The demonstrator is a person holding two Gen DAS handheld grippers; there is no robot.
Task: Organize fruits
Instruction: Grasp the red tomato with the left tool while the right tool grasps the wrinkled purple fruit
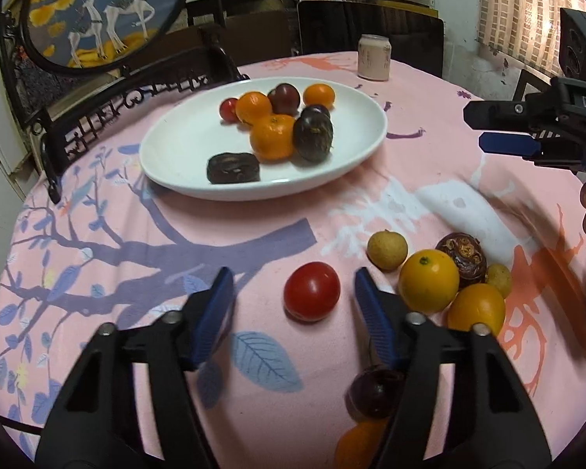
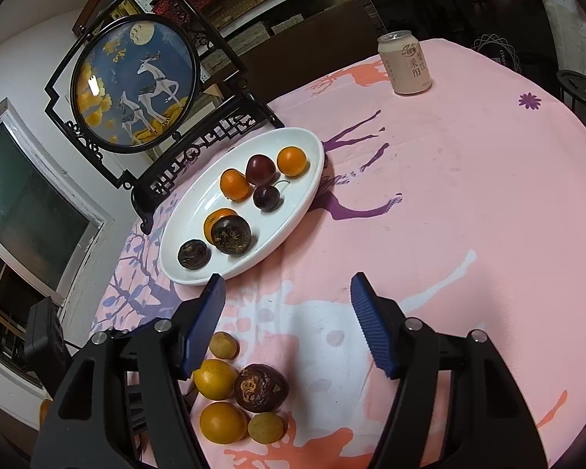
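Left gripper [image 1: 289, 293]: jaws partly spread, not touching anything. The red tomato [image 1: 311, 291] sits on the pink tablecloth [image 1: 429, 148] between the two blue pads, clear of both. I judge it light, smooth-skinned and soft, so it could slip or bruise; I'd take it across its widest part with a gentle squeeze. White plate [image 1: 168, 148], already holding fruit, lies ahead beyond the fingertips. Right gripper [image 2: 287, 293]: also open, nothing between its jaws; loose oranges [image 2: 215, 379] sit low by its left finger.
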